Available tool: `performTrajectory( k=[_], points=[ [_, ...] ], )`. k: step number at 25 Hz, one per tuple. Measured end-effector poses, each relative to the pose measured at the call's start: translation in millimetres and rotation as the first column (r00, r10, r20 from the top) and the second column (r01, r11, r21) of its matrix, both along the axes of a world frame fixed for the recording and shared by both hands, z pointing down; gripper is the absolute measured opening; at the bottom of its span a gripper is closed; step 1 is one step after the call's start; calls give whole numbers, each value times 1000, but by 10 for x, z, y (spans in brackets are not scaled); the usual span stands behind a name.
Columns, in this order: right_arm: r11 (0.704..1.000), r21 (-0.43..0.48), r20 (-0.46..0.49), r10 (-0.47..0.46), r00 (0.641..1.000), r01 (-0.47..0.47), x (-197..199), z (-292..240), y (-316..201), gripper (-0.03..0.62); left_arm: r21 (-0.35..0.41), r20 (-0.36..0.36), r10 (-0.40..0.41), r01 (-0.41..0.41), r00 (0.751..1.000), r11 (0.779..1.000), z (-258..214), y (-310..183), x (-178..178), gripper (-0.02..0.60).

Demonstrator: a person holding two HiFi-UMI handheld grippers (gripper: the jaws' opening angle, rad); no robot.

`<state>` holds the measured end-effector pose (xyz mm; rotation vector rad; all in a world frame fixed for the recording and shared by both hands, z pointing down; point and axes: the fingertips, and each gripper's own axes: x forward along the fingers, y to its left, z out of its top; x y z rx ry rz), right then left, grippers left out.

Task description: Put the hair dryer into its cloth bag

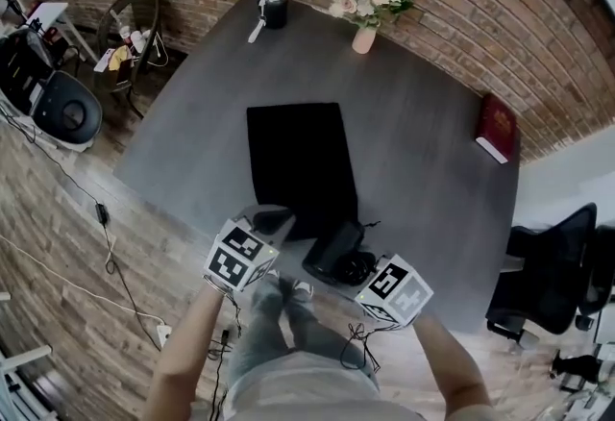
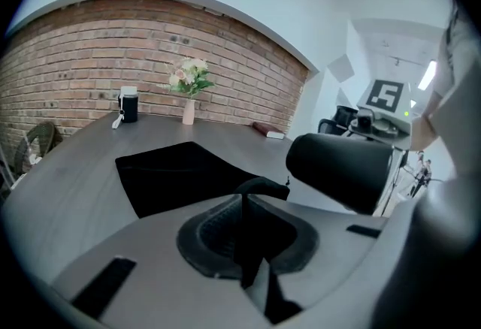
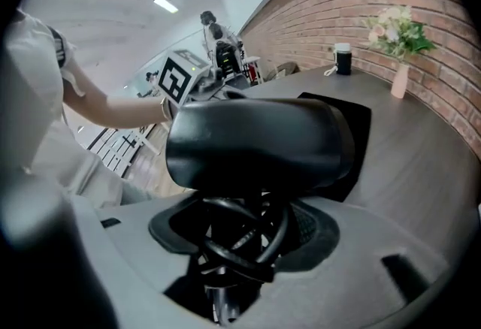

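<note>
Hair dryer (image 3: 255, 143) sits in my right tool (image 3: 240, 245), whose jaws are clamped partway round the handle. The coiled cord (image 3: 239, 241) is bundled against the handle, so the cable goes in with the body rather than trailing. The black barrel lies crosswise over the jaws, held low over the near edge of the grey surface (image 1: 423, 150), just beside the bag's near end.

My left tool (image 2: 244, 218) is pinched almost closed on a fold of the black cloth bag (image 2: 176, 173) at its near hem, and the thin fabric stands up between the pads. I judge that this grip is there to lift one layer and make a mouth for the dryer. The rest of the bag lies flat, stretching away from me toward the vase of flowers (image 1: 370, 1). The opening does not look wide yet, so the blunt barrel may catch on the hem.
</note>
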<state>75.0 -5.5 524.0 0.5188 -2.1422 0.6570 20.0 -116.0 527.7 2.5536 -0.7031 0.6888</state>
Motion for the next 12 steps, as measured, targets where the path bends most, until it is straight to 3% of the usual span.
performTrajectory(
  k=[8,12],
  points=[
    [978,-100,-38,-185,982,181,-282,319,178,245,12,-44,-20,21,999,1000,-94,-31,-69,20],
    [965,-132,-45,-235,971,227,-365,468,191,245,18,-55,-16,17,998,1000,-109,-31,-63,20]
  ],
)
